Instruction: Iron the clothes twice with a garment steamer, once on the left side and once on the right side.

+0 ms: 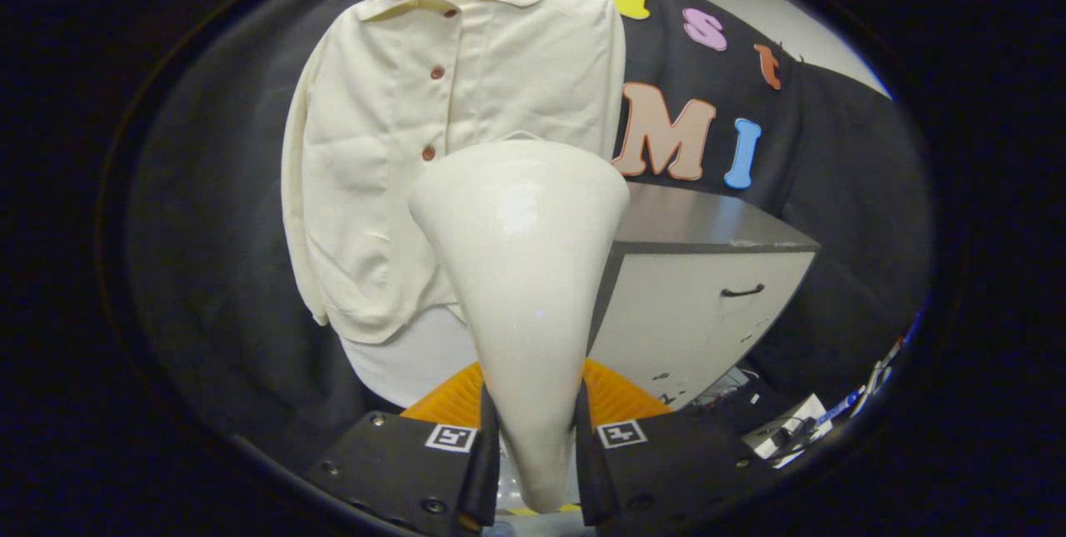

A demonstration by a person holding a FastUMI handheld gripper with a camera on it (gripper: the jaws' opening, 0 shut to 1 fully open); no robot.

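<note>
Tool (533, 454) fingers clamp the steamer (520, 270), its wide head up; the shirt (400, 154) hangs beyond it, upper left of frame, long axis vertical.

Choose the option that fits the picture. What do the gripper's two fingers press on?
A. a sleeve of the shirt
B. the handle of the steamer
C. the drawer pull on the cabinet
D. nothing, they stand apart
B: both fingers of the hand-held gripper clamp the narrow handle of the cream steamer, whose wide head rises ahead of them towards the hanging shirt.
</note>
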